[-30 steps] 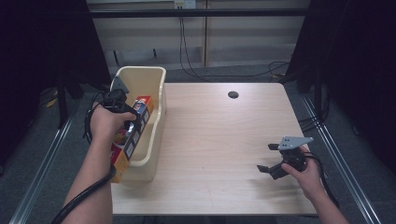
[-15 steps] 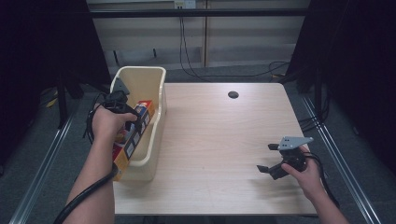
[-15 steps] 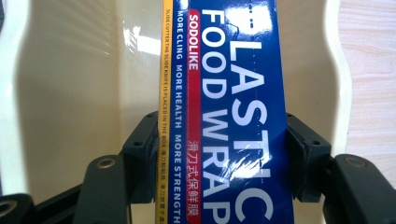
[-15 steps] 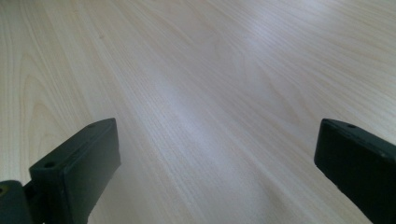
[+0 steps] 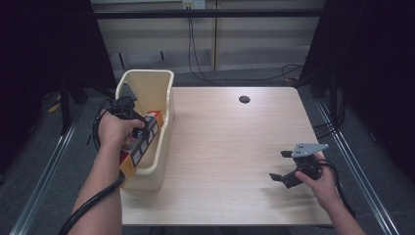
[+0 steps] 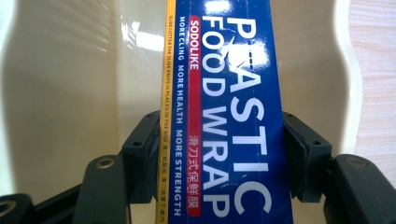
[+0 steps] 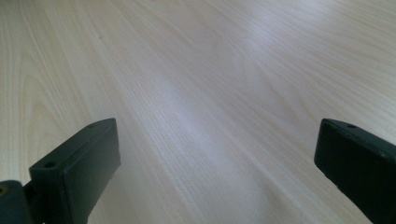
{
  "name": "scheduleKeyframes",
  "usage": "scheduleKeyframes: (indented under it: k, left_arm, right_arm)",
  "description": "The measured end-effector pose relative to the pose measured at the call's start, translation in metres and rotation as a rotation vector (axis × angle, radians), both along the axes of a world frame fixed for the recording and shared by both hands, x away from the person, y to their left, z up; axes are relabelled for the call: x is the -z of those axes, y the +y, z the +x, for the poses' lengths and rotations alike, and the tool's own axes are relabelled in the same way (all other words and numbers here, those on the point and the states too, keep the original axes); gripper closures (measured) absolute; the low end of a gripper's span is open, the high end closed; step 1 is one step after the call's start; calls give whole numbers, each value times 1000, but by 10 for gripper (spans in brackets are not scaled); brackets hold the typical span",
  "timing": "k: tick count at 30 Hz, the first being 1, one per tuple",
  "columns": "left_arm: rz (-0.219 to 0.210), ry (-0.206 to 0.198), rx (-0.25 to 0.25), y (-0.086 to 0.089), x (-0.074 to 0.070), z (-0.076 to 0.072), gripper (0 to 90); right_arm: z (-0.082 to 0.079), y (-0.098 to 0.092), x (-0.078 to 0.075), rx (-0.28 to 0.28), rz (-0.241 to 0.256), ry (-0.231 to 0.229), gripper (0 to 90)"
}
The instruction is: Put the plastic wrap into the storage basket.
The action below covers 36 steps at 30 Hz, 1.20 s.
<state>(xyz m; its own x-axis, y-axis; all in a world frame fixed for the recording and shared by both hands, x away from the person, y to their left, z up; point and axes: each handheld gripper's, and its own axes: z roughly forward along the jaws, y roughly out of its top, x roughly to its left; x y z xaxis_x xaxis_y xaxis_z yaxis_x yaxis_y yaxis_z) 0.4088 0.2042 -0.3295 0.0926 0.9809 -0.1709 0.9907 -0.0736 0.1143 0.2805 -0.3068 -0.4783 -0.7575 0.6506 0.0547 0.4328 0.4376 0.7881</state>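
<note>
Left gripper clamps wrap box inside bin walls.

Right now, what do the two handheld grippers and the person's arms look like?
Both are black two-jaw tools. The left gripper has blocky black pads with small screw holes; the right gripper carries a grey three-cornered plate on top. A thick black cable trails from each. The person's forearms are bare, with no sleeves or gloves in sight.

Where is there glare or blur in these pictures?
Left gripper view: a bright glare patch on the bin wall; the box print is sharp. Right gripper view: soft sheen on the table, jaws slightly blurred. High view: dark surroundings.
</note>
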Motion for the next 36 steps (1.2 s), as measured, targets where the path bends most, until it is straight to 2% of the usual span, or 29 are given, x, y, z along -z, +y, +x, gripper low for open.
scheduleKeyframes:
  k: [7,10,14,18,20,27,32,33,36]
  left_arm:
    - [18,1,14,-2,4,0,381]
    - [-10,-46,-7,-1,-6,1,380]
    - [-13,-78,-2,-3,-23,0,372]
    - [-24,-95,2,-5,-31,-1,356]
    - [-51,-112,16,-6,-34,-2,348]
    - [-85,-163,51,-14,-41,-2,305]
    - [-111,-185,84,-25,-47,-3,248]
    - [-127,-195,99,-28,-48,-3,231]
    - [-130,-203,112,-33,-50,-3,211]
  right_arm:
    - [0,0,0,-2,3,2,0]
    - [0,-1,0,-2,2,0,0]
    - [0,-1,0,-3,0,0,0]
    - [0,0,-1,0,1,-2,0]
    - [-1,-1,-1,3,-2,-7,0]
    - [-4,-3,-2,18,-2,-11,0]
    - [-4,-3,-2,14,5,-5,0]
    - [-4,-3,-2,13,4,-8,0]
    - [-4,-3,-2,15,1,-4,0]
